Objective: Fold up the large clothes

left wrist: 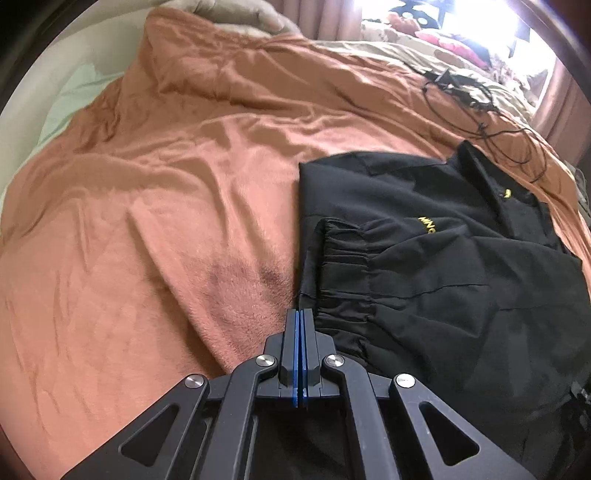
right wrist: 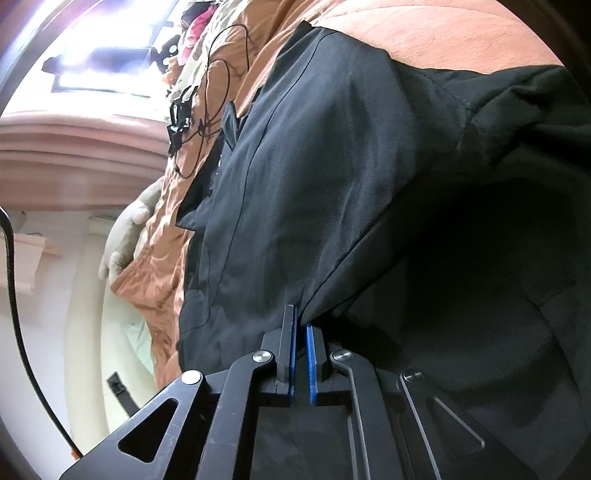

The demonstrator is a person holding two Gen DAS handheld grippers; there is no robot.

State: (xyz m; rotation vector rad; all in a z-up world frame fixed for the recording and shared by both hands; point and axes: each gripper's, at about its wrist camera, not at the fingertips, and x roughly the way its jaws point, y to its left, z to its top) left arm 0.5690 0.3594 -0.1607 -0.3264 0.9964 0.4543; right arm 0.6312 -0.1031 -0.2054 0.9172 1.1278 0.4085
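Observation:
A large black jacket [left wrist: 436, 266] with yellow lettering lies on an orange blanket [left wrist: 166, 192], its sleeves folded in over the body. My left gripper [left wrist: 300, 314] is shut on the jacket's gathered elastic hem at its left corner. In the right wrist view the jacket [right wrist: 332, 166] fills the frame, and a fold of it hangs lifted above the rest. My right gripper [right wrist: 301, 317] is shut on the jacket's edge, with the cloth pinched between the blue pads [right wrist: 293, 347].
A tangle of thin black cable [left wrist: 480, 107] lies on the blanket beyond the jacket's collar, and it also shows in the right wrist view [right wrist: 207, 110]. Pillows and a bright window [left wrist: 461, 26] are at the back. The bed's edge and a grey cloth [right wrist: 129, 229] are at left.

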